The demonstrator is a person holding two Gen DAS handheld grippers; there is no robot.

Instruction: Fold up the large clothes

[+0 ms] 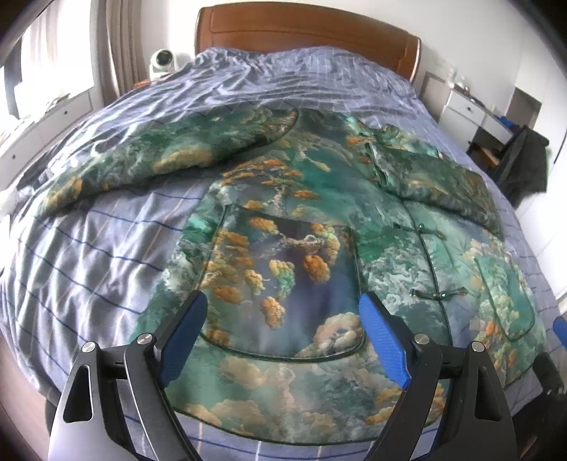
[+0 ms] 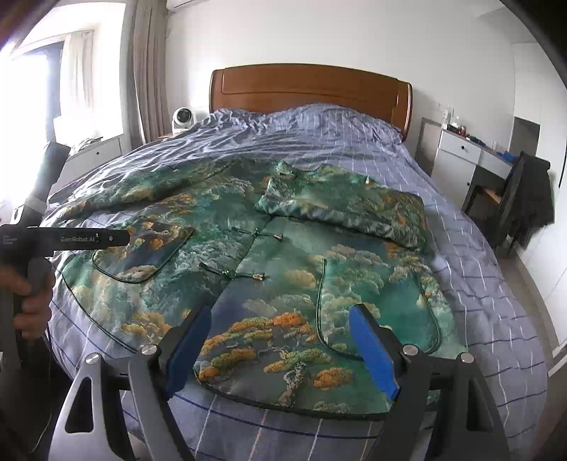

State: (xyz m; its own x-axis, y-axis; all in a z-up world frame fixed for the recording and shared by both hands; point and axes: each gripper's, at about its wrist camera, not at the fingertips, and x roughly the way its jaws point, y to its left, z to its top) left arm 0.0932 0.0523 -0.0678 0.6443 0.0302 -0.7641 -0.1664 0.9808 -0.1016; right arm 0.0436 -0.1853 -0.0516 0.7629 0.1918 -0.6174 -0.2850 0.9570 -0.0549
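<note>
Jacket [image 1: 290,227], green quilted with orange-and-white cloud and tree print, lies flat and front-up on the bed [image 1: 88,248], spread over a blue-grey checked duvet. Collar end faces the wooden headboard [image 1: 304,32], hem faces the cameras at the near bed edge. Front placket is closed with knot fasteners [image 2: 248,276]. One sleeve [image 1: 149,156] stretches out to the left across the duvet; the other sleeve [image 2: 354,209] is folded in over the chest on the right. Patch pockets sit on both front panels.

Left gripper [image 1: 283,326] hangs above the lower left front panel, jaws spread wide, blue pads [image 1: 384,340] on either side of the left pocket [image 1: 283,283] in its view. Nothing between the pads, no contact with the fabric that I can make out. In the right wrist view the left tool shows at the left edge, held by a hand [image 2: 32,301].

Right gripper [image 2: 280,340] hangs above the lower right front panel near the hem, jaws also wide apart, empty. Hem edge lies just below the pads in its view, right pocket [image 2: 375,305] behind the right pad.

White fan [image 2: 183,117] stands beside the headboard, white desk [image 2: 467,152] and dark chair [image 2: 514,209] at right of the bed.
</note>
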